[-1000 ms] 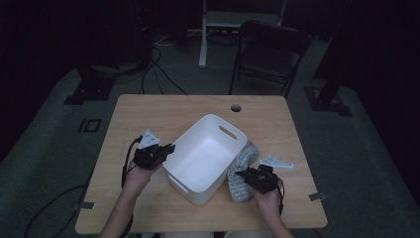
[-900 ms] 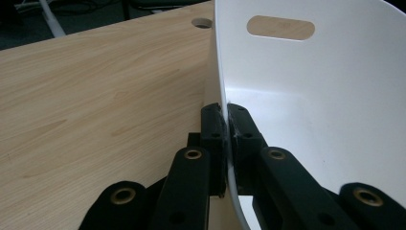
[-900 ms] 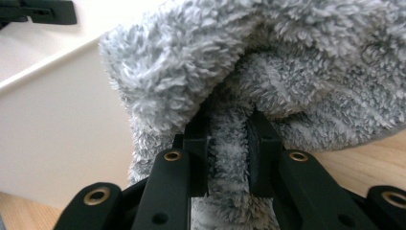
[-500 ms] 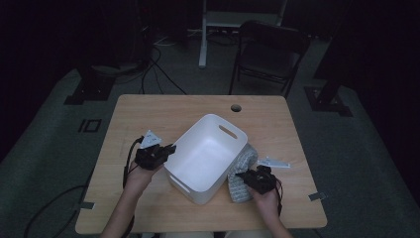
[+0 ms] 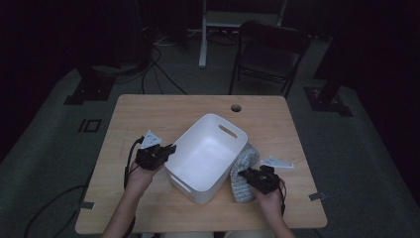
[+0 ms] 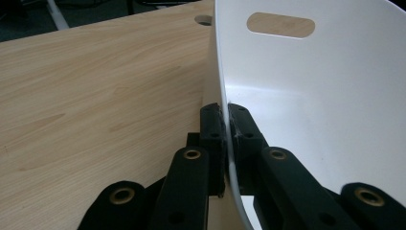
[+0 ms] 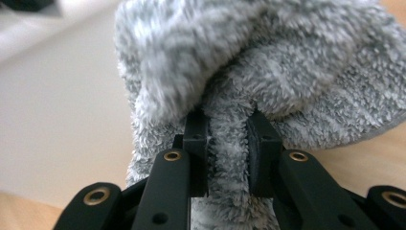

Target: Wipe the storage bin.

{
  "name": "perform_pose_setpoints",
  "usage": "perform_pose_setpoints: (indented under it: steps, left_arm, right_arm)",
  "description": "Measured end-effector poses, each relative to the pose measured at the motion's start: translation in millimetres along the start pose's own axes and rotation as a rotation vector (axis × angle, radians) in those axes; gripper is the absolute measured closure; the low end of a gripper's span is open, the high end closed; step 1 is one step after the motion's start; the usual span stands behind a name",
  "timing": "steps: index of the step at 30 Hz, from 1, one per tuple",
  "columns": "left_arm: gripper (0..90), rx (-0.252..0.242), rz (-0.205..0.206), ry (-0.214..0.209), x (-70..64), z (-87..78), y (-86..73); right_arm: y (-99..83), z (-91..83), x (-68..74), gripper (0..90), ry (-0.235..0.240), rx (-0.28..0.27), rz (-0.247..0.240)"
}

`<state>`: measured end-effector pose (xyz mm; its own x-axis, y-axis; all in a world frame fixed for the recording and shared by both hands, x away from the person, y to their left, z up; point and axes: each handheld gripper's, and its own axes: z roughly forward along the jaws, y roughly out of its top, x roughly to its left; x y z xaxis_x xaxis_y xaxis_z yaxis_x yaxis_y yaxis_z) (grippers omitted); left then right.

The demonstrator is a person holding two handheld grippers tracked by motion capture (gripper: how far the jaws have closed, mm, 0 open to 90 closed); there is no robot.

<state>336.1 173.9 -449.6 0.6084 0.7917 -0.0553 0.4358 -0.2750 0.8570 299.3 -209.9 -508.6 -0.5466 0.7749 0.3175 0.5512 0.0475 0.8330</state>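
Left gripper (image 6: 225, 139) clamps the white bin's (image 5: 208, 153) wall at bench (image 5: 148, 114) centre, while the right gripper (image 7: 227, 153), newly drawn toward six o'clock, pinches the grey towel (image 7: 268, 72), readying it for lifting.

high view: overhead, facing forward-down, far | gripper views: close along jaws | shared: white bin (image 5: 208, 153)

White bin (image 5: 208, 153) mid-table between claws; bare wood (image 5: 148, 114) beyond.
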Motion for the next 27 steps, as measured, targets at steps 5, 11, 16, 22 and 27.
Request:
perform_pose_setpoints:
  steps: [5, 11, 16, 22, 27]
  left_arm:
    - [85.8, -0.003, -0.004, -0.002, 0.2, 0.2, -0.3]
    - [85.9, -0.003, 0.004, -0.004, 0.4, 0.4, -0.6]
    - [85.8, -0.006, 0.007, -0.011, 0.6, 0.9, -0.9]
    - [85.6, -0.006, 0.004, -0.011, 0.3, 1.1, -1.1]
    - [85.6, -0.004, 0.005, -0.008, -0.1, 1.0, -1.2]
  right_arm:
    - [16.1, -30.7, 18.0, 74.2, 0.030, -0.118, -0.049]
    - [19.8, -35.1, 30.0, 74.1, 0.063, -0.147, -0.061]
    - [7.7, -10.4, 29.9, 74.0, 0.056, -0.068, -0.061]
    - [0.3, -0.3, 26.0, 73.8, 0.040, -0.019, -0.042]
    - [-2.3, 3.0, 24.3, 73.8, 0.035, 0.001, -0.036]
